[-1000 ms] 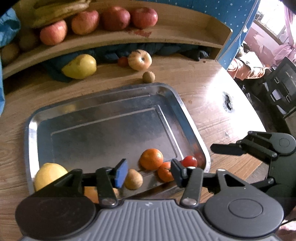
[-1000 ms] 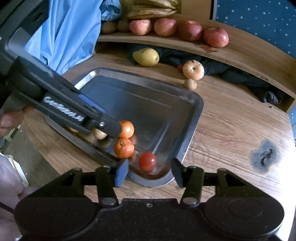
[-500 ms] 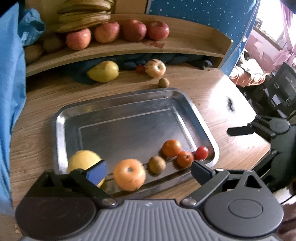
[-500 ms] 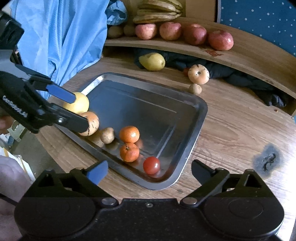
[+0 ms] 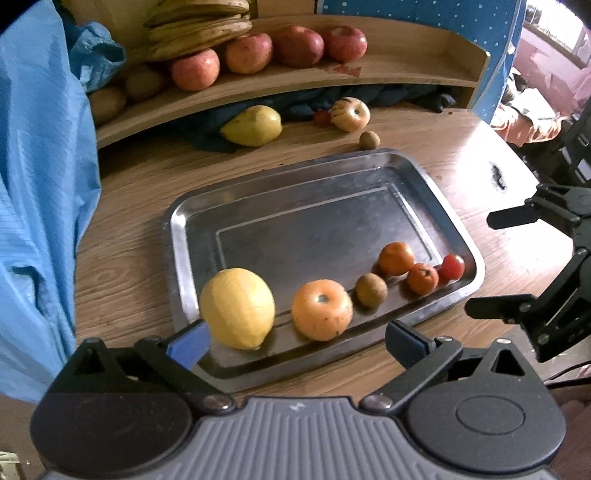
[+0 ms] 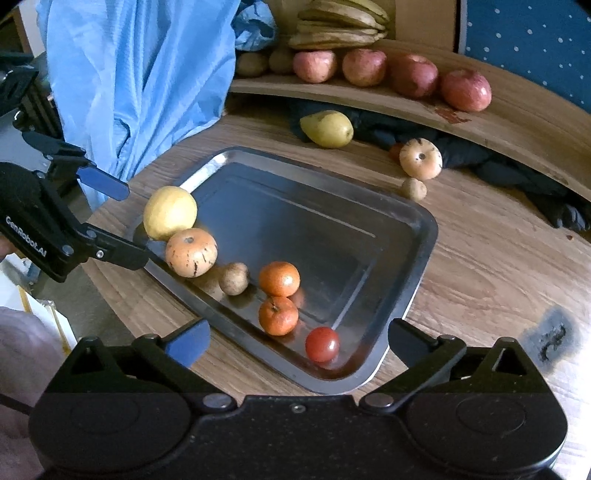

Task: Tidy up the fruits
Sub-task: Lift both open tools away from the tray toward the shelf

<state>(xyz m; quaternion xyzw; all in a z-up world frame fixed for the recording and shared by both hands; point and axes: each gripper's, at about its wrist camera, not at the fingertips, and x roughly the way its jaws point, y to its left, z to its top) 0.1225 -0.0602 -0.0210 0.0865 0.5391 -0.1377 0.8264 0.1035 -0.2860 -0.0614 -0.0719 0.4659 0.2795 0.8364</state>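
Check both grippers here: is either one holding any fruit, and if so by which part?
Nothing is held. The left gripper and right gripper are opening, with no fruit clamped; the fruit lies loose in the tray.

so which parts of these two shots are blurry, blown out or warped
Left wrist view: the lemon and the peach-coloured fruit are soft, the window corner is blown out, and the shelf bows from the fisheye. Right wrist view: sharper, with glare on the tray rim.
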